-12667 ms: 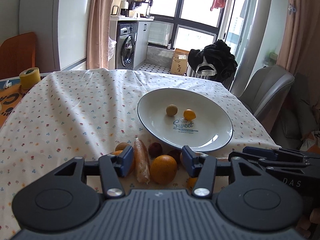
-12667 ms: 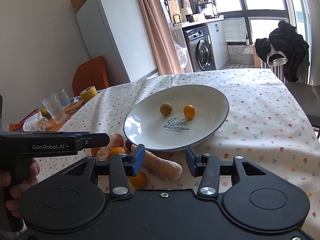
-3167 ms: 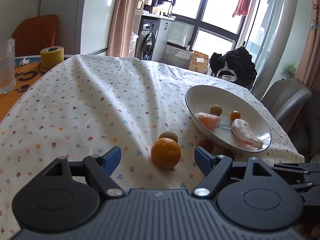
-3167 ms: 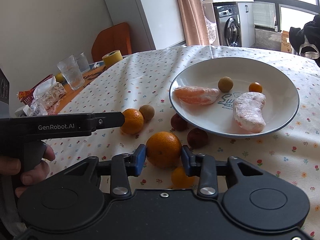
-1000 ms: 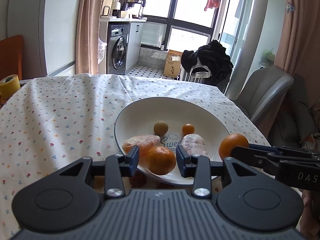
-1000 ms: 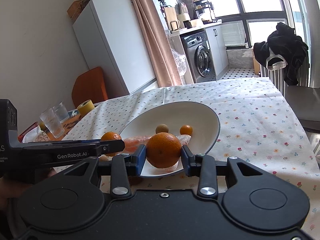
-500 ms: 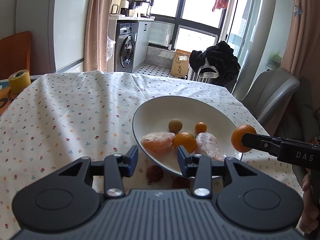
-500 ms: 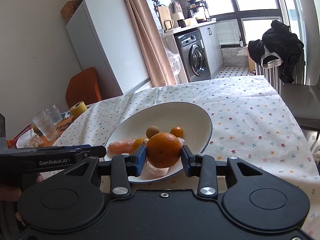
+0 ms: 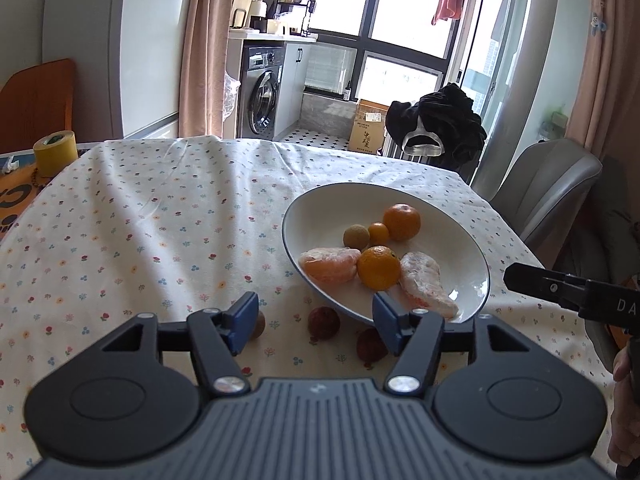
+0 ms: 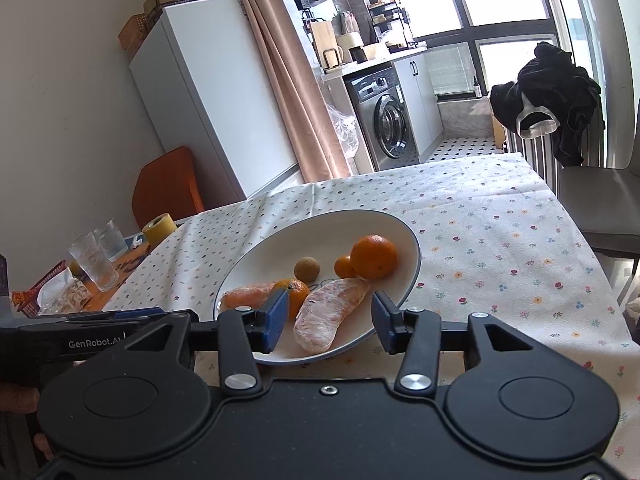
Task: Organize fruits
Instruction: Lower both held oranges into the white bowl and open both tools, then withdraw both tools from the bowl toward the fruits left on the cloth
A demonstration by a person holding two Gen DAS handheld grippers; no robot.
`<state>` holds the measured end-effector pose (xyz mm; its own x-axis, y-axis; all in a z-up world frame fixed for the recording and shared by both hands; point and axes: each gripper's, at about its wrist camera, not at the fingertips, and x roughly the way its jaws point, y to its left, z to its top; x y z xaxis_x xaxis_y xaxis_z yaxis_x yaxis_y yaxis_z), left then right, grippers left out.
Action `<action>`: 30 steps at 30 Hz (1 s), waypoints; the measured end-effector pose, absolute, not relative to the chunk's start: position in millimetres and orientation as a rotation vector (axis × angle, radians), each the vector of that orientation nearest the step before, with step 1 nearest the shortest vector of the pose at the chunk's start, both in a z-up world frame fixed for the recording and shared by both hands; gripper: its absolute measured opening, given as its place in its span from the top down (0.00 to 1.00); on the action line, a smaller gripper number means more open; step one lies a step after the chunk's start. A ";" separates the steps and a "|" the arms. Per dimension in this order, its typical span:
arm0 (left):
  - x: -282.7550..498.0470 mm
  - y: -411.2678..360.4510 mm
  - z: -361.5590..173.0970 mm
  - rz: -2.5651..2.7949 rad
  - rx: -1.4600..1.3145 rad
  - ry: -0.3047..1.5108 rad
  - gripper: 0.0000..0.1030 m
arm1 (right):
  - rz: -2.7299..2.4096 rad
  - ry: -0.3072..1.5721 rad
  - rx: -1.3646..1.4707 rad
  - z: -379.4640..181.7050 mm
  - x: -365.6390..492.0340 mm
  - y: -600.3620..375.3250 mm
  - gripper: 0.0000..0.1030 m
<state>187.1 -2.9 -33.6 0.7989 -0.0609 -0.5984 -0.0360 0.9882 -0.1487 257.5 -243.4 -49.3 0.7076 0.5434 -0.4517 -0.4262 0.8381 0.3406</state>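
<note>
The white plate (image 9: 464, 240) on the floral tablecloth holds two oranges (image 9: 378, 267) (image 9: 401, 221), two peeled pomelo pieces (image 9: 330, 265) (image 9: 424, 285), a small brown fruit (image 9: 356, 236) and a small orange fruit (image 9: 378, 233). Two dark red fruits (image 9: 324, 322) (image 9: 371, 345) and a brown fruit (image 9: 258, 324) lie on the cloth before the plate. My left gripper (image 9: 314, 322) is open and empty above them. My right gripper (image 10: 328, 324) is open and empty at the plate's (image 10: 408, 240) near rim, with an orange (image 10: 373, 256) beyond it.
A yellow tape roll (image 9: 55, 153) and an orange mat lie at the table's far left. Two glasses (image 10: 96, 260) and snack packets (image 10: 60, 294) stand at the left edge. A grey chair (image 9: 548, 184) is at the right side of the table.
Both grippers have opened and let go of their oranges, which now rest in the plate. Both grippers have drawn back toward the near side.
</note>
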 end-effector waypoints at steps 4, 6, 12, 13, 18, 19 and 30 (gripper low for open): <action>180.1 -4.4 -35.6 -0.017 -0.152 0.645 0.40 | 0.545 0.565 0.223 -50.3 250.3 -243.5 0.44; 176.7 -3.7 -37.0 -0.014 -0.152 0.645 0.39 | 0.538 0.567 0.217 -50.1 246.2 -242.2 0.35; 167.5 3.4 -39.2 0.004 -0.167 0.649 0.39 | 0.550 0.564 0.229 -48.2 231.4 -234.3 0.09; 165.9 4.6 -39.3 0.006 -0.169 0.649 0.39 | 0.554 0.563 0.231 -48.4 229.6 -232.8 0.08; 157.7 11.6 -38.6 0.021 -0.176 0.646 0.39 | 0.570 0.554 0.186 -50.0 218.1 -218.0 0.04; 156.3 13.3 -38.8 0.024 -0.179 0.645 0.38 | 0.573 0.557 0.183 -50.2 216.2 -215.8 0.04; 140.4 32.4 -41.8 0.061 -0.205 0.646 0.35 | 0.549 0.581 0.208 -57.6 198.2 -194.8 0.03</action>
